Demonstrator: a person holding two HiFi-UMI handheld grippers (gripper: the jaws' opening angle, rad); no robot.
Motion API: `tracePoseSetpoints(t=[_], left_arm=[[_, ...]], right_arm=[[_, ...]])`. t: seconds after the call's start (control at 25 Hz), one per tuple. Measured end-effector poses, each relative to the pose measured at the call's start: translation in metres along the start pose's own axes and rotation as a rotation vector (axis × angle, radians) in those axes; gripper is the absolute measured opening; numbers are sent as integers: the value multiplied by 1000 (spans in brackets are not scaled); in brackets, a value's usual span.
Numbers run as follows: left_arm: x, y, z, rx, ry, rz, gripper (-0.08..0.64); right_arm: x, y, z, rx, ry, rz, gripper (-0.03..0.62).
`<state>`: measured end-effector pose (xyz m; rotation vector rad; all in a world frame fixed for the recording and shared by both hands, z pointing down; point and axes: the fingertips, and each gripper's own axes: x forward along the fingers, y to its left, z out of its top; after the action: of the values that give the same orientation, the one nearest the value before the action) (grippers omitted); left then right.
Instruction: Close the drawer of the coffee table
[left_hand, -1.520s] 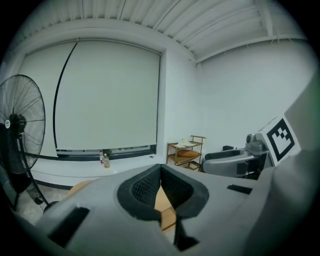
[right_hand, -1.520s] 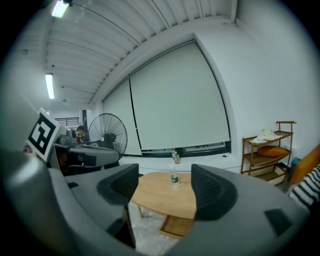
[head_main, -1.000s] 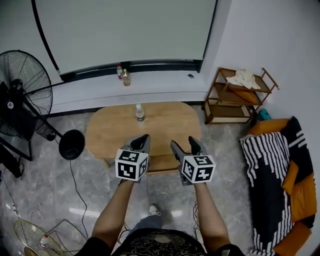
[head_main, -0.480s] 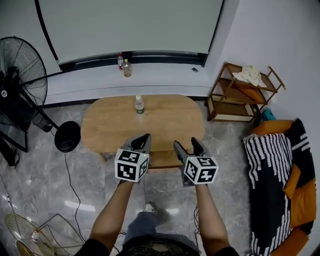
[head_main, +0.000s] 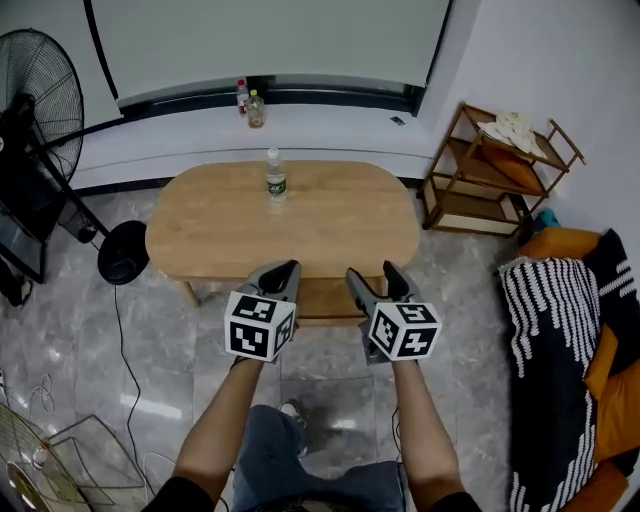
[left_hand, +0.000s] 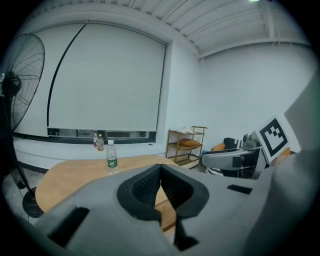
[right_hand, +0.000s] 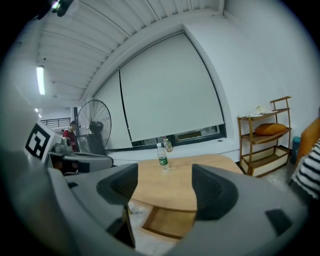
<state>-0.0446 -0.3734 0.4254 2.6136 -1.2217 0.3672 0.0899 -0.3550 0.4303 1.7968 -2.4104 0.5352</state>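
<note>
Still side by side at 6 o'clock of the head view, both grippers now sit lower against the scene than a second ago, and the table looks larger and nearer. The left gripper (head_main: 283, 272) (left_hand: 160, 170) is clenched as before, its pads meeting with nothing between them. The right gripper (head_main: 374, 275) (right_hand: 165, 187) is spread as before, its jaws apart and empty.

Just past the jaw tips, at 12 o'clock, the drawer (head_main: 325, 298) (right_hand: 170, 222) still stands pulled out from under the near edge of the table (head_main: 220, 235) (right_hand: 175, 185). Neither gripper touches it. Earlier the grippers covered more of the drawer; now its front shows between them.

The bottle (head_main: 275, 175) (left_hand: 111, 157) (right_hand: 162, 159) stands upright near the table's far edge at 12 o'clock, in the same spot on the top. Beyond the table, the fan (head_main: 40, 100) is at 10 o'clock and the shelf (head_main: 500, 170) at 2 o'clock, both slid outward in the head view.
</note>
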Motion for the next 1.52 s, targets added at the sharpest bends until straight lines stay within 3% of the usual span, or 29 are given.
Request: tracePoseSetpoints(t=[0.4, 0.84, 1.24, 1.52], left_arm=[[41, -8, -128, 19, -5, -4, 3], [81, -1, -222, 15, -53, 21, 3], [83, 0, -267, 12, -66, 54, 3], [86, -13, -260, 53, -87, 37, 3]], right_arm=[[29, -28, -119, 43, -50, 26, 331], [57, -47, -222, 70, -92, 64, 339], [65, -40, -275, 80, -96, 103, 341], [55, -43, -296, 122, -143, 99, 334]])
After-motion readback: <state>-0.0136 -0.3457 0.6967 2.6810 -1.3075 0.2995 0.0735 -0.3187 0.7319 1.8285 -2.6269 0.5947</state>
